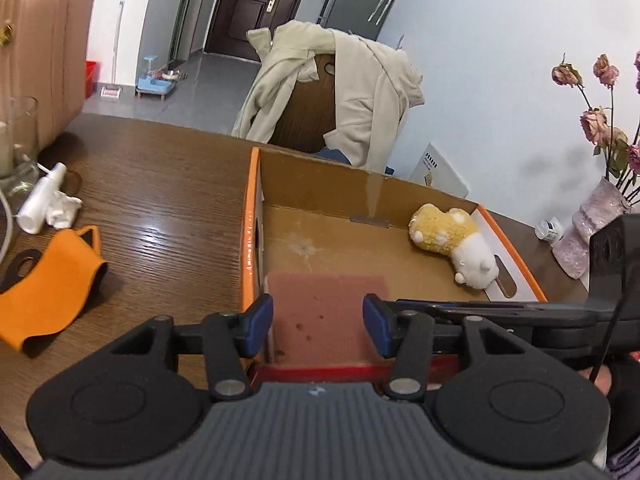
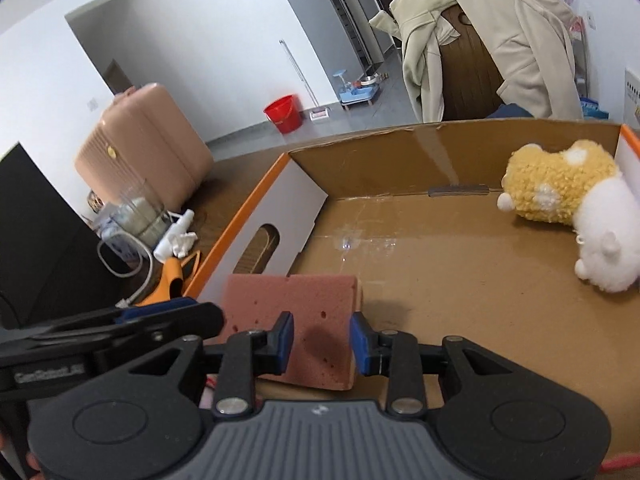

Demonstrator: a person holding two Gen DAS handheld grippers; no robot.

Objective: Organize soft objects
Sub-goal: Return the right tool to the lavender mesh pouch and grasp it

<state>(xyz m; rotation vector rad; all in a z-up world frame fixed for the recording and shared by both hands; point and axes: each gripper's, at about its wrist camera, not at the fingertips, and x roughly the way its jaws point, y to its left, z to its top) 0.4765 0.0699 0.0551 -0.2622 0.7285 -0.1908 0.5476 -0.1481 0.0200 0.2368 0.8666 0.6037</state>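
A pink sponge block (image 1: pixel 328 316) (image 2: pixel 296 320) lies in the near left corner of an open cardboard box with orange rims (image 1: pixel 249 240) (image 2: pixel 240 208). A yellow and white plush toy (image 1: pixel 454 242) (image 2: pixel 576 208) lies at the box's far right. My left gripper (image 1: pixel 318 326) is open, its blue pads (image 1: pixel 258 328) apart on either side of the sponge above it. My right gripper (image 2: pixel 320 342) is open too, its pads (image 2: pixel 362 342) straddling the sponge's near part without touching it. The right gripper's body shows in the left wrist view (image 1: pixel 520 312).
The box stands on a dark wooden table (image 1: pixel 160 184). An orange cloth mask (image 1: pixel 44 296), a white spray bottle (image 1: pixel 42 198) and a glass jar (image 1: pixel 16 140) lie to the left. A vase of dried roses (image 1: pixel 596 216) stands right. A chair with a beige coat (image 1: pixel 332 92) is behind.
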